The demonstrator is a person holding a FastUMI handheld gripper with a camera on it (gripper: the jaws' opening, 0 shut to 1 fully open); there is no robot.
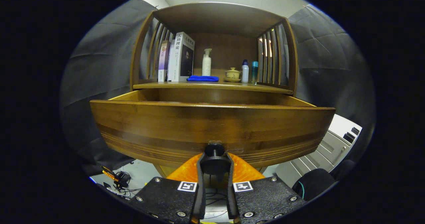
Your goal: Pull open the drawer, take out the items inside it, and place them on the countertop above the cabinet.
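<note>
I am pinching the drawer knob with the tool; the drawer's inside is lying just beyond, above the fingers, under the counter

We see the wooden drawer pulled partly out beneath the countertop, its curved front facing us; its dark round knob sits between the tongs, which seem pressed against it. The drawer's contents are hidden.
</note>
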